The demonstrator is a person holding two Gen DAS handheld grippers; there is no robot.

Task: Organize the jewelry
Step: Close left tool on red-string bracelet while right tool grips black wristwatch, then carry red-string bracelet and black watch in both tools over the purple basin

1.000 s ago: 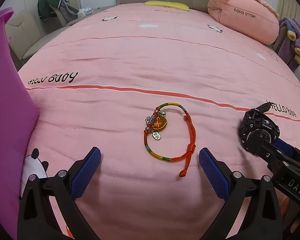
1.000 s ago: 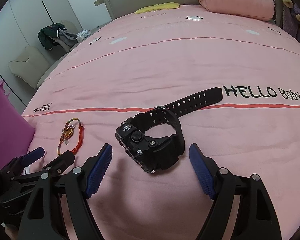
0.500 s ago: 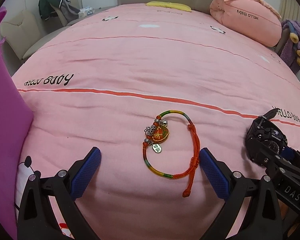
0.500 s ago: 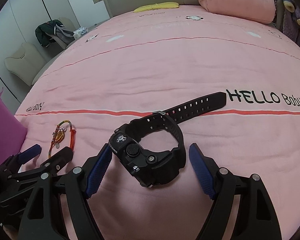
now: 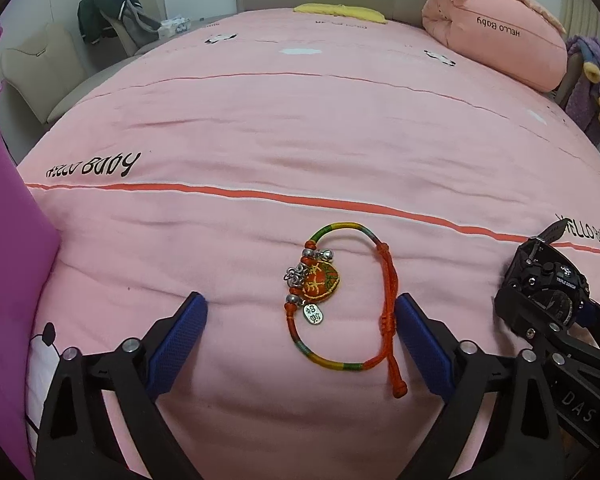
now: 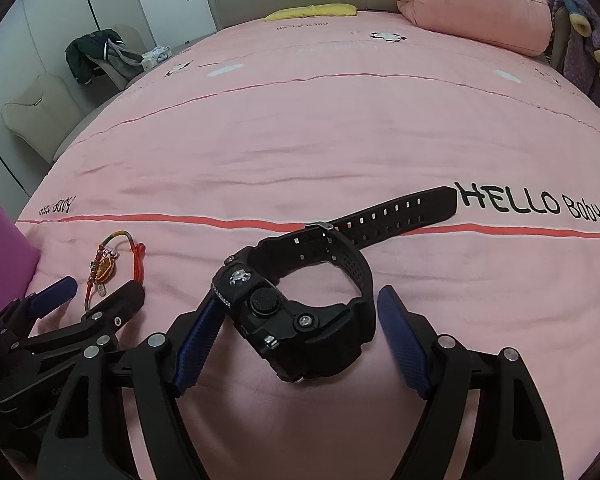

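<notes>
Both your tongs gape wide, left tongs (image 5: 300, 324) straddling the cord bracelet (image 5: 340, 300), right tongs (image 6: 298, 330) around the watch (image 6: 300, 308); squeeze carelessly and soft bedspread (image 5: 300, 120) bunches in.

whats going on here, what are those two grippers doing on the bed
A person is tidying jewelry on a pink bedspread with a gripper in each hand. The left gripper has its jaws open on either side of a colorful cord bracelet with charms, its right finger up against the red cord. The right gripper straddles a black digital watch the same way, jaws open. Both pieces lie on the bedspread, neither clamped yet. A purple container sits at the left.
</notes>
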